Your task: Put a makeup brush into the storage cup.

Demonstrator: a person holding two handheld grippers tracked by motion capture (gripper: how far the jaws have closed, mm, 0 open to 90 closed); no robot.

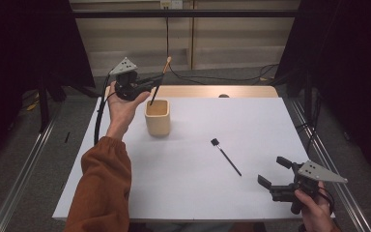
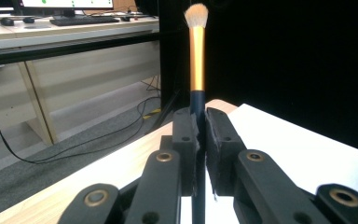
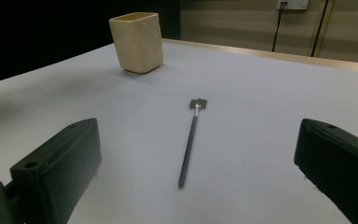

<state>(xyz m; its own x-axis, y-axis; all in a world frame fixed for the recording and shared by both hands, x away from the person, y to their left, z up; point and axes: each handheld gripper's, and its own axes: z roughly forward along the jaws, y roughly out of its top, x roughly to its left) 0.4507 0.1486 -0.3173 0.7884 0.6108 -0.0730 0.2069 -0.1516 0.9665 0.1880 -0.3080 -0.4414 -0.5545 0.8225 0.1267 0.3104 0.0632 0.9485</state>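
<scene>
The left claw (image 1: 147,87) was clamped on the dark lower handle of a makeup brush (image 1: 160,79), its gold ferrule and pale soft bristles pointing up and the handle's tip hanging just above the open mouth of the cream cup (image 1: 157,117). The brush's long axis ran near upright, slightly tilted, so the drop looked to be almost straight down into that smooth, square-shouldered cup. A second, thin black brush (image 1: 226,156) lay flat on the white tabletop (image 1: 183,183), well apart from the cup, its handle end nearer the right claw (image 1: 274,172), which stood wide open and empty just beyond it.
</scene>
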